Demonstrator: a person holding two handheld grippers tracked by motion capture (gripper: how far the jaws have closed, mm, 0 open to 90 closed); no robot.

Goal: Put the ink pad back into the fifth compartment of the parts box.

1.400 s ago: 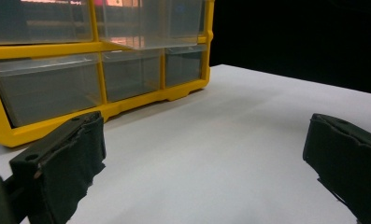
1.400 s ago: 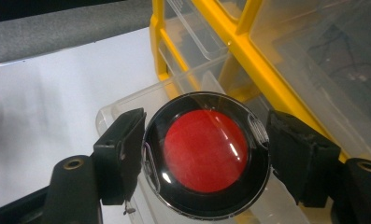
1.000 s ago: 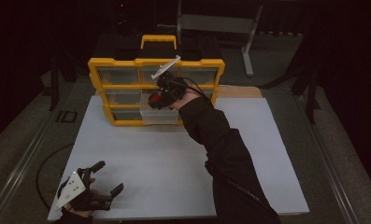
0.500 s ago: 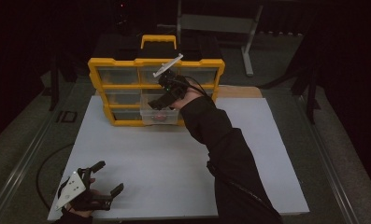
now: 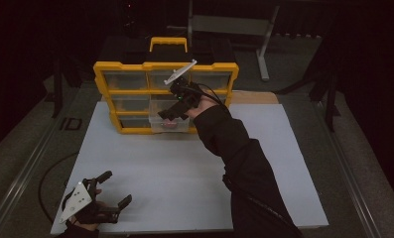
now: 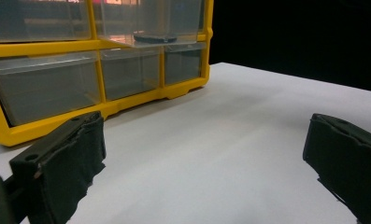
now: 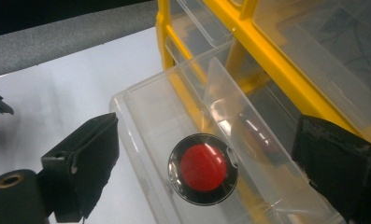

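1. Red-centred round disc with a dark shiny rim (image 7: 203, 168), right gripper view: it lies flat on the floor of a pulled-out clear plastic drawer (image 7: 141, 112), in the near section before a clear divider. The right gripper (image 7: 211, 163) looks down on it with its two black padded jaws spread wide, one to either side and neither touching the disc; these jaws have just been opening, and the disc sits below and between them, free. The drawer belongs to a yellow-framed organiser cabinet with clear drawers (image 7: 267, 60).

2. High view: the cabinet (image 5: 105, 74), with a yellow carrying handle on top, stands at the far edge of a white tabletop board (image 5: 184, 178). The right gripper (image 5: 177, 110) hovers over the open drawer (image 5: 157, 126) in the bottom row, middle column, where the disc shows as a faint reddish spot (image 5: 170, 124). A dark sleeve (image 5: 244, 163) reaches in from the bottom edge. The left gripper (image 5: 116, 188) rests at the near left corner of the board, well apart from the cabinet, jaws apart and holding nothing.

3. Left gripper view: the left gripper's two black jaws stand wide open over bare white board (image 6: 230, 140). The cabinet (image 6: 99, 51) fills the upper left; the open drawer (image 6: 169, 41) juts out, the disc seen as a dark round shape (image 6: 155, 36) through its wall.
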